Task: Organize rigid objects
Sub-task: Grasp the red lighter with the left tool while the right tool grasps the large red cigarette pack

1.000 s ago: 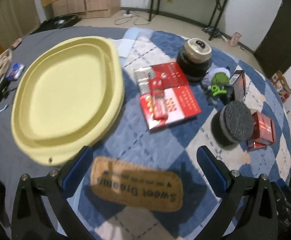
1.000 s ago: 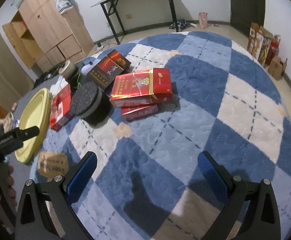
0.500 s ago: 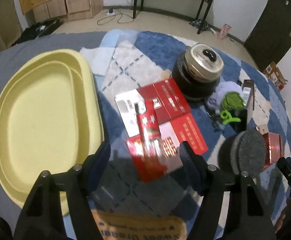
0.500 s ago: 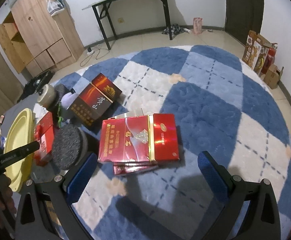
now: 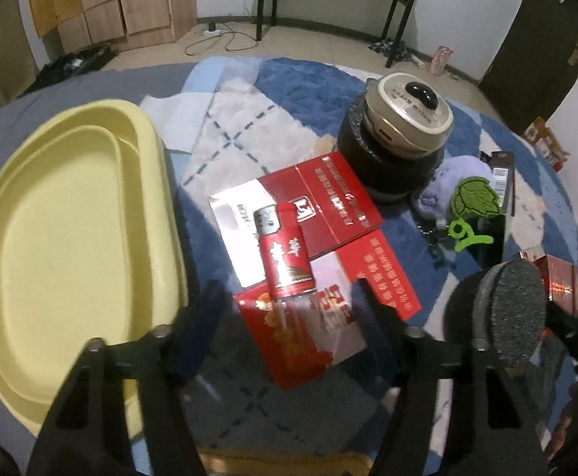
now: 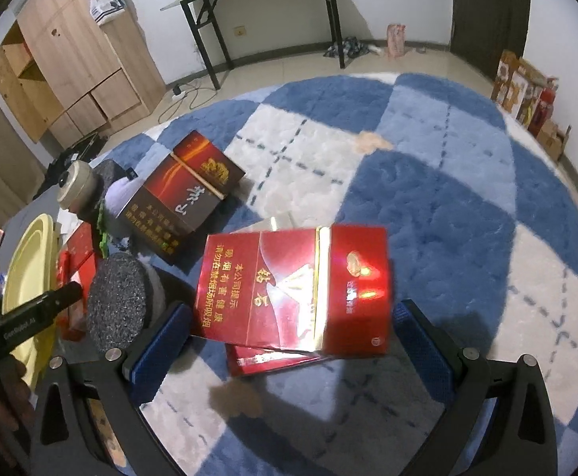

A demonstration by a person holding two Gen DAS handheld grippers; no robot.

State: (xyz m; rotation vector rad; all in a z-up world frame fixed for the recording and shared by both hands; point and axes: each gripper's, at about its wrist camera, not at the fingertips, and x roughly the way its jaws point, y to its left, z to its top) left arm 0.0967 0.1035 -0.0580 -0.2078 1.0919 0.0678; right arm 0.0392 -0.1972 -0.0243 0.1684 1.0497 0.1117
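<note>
Flat red cartons (image 5: 328,214) lie on the blue checked rug, with a small red pack (image 5: 285,254) on top of them. My left gripper (image 5: 289,305) hangs over their near end. Its jaws are closing, with the lower red carton (image 5: 301,337) between the fingers and no pad visibly pressing it. In the right wrist view, my right gripper (image 6: 291,341) stands open on either side of a stack of two red cartons (image 6: 293,289). The left blue pad (image 6: 166,337) sits close to the stack's corner.
A yellow oval tray (image 5: 62,246) lies left of the cartons. Nearby are a gold-lidded can on a black ring (image 5: 404,119), a purple plush with a green leaf (image 5: 459,194), a round black sponge (image 6: 118,309) and a dark brown carton (image 6: 185,198). Small red boxes (image 5: 563,281) sit at the right.
My left gripper has moved forward over the red cartons and its jaws have narrowed. My right gripper has moved up to the red stack, which now lies between its fingers.
</note>
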